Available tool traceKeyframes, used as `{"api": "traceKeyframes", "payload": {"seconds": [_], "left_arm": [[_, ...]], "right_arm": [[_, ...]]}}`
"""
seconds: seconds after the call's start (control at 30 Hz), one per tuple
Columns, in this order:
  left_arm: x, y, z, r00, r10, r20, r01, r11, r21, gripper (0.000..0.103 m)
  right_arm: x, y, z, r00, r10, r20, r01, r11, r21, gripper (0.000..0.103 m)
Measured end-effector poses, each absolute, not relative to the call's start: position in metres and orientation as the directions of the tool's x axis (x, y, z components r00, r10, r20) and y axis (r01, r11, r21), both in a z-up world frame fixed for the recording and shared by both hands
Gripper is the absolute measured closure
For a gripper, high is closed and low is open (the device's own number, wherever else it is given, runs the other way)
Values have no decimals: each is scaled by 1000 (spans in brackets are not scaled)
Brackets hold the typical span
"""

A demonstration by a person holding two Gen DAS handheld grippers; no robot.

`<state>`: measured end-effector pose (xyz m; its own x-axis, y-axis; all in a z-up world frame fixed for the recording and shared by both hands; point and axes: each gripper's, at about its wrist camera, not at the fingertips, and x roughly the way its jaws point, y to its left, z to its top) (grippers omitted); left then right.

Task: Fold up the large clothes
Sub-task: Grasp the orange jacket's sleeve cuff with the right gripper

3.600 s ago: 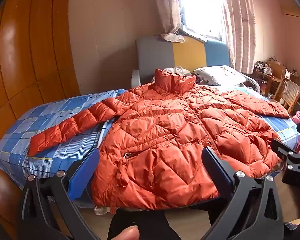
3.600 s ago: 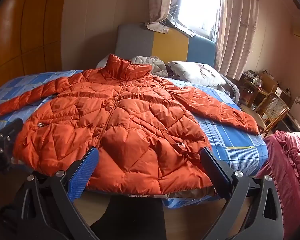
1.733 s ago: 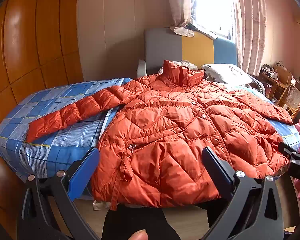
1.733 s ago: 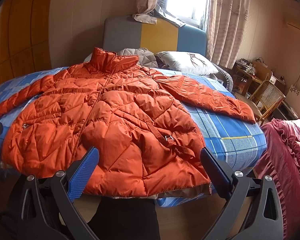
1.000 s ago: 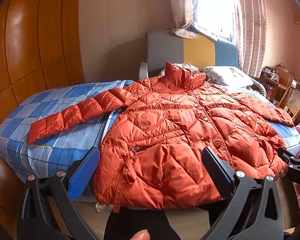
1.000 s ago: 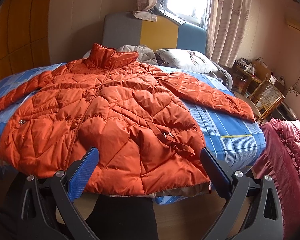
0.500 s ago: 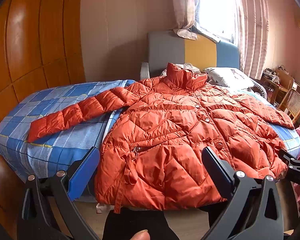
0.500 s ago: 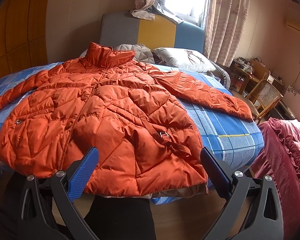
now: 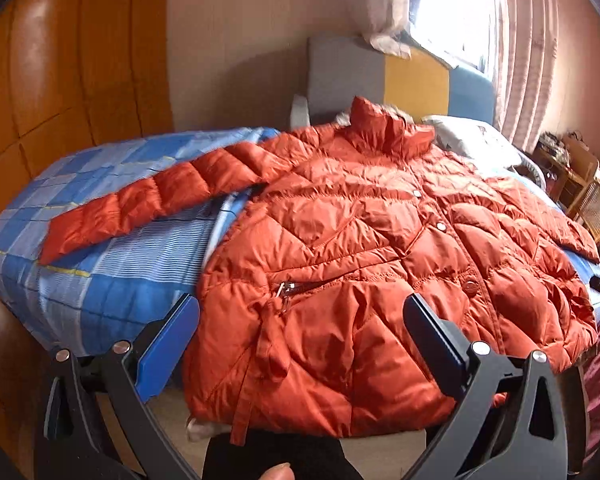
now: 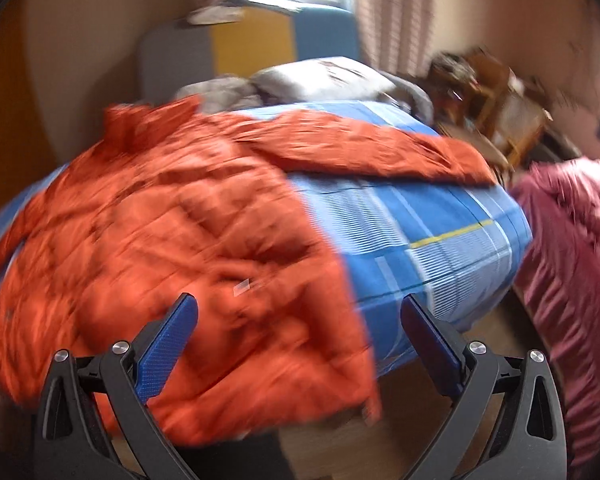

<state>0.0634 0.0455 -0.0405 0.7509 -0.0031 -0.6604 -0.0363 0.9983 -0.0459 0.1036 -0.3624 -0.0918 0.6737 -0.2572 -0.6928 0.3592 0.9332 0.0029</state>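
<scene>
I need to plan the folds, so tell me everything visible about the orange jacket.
The orange jacket is a puffy quilted coat of shiny fabric. It lies front up on the blue checked bedspread, closed by snaps, collar standing toward the headboard. Both sleeves are spread out to the sides. A zipped pocket and a hanging strap show near the hem, which overhangs the bed edge. Neither claw touches it.

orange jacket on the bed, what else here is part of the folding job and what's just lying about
Part of the job:
orange jacket
bed it lies on
left gripper, jaws open
right gripper, jaws open

Just lying about:
pillow
grey garment
pink ruffled cloth
wicker chair
</scene>
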Motion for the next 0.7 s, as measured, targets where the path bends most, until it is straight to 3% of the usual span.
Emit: {"api": "traceKeyframes", "payload": {"seconds": [0.1,0.17,0.4,0.7], "left_arm": [[89,49,-46,720,-41,-693,-44,994,-104,2],[101,50,-48,722,-54,-690,-51,990,-131,2],[156,42,-58,701,-45,-712,-81,987,-142,2],[215,32,-67,656,10,-755,-109,991,-81,2]], "right_arm": [[127,-413,-99,641,-266,-720,434,899,55,12],[147,-454,-107,613,-256,-747,483,870,97,31],[202,-584,-130,553,-240,-798,672,694,257,50],[247,-673,-146,568,-229,-791,777,466,423,52]]}}
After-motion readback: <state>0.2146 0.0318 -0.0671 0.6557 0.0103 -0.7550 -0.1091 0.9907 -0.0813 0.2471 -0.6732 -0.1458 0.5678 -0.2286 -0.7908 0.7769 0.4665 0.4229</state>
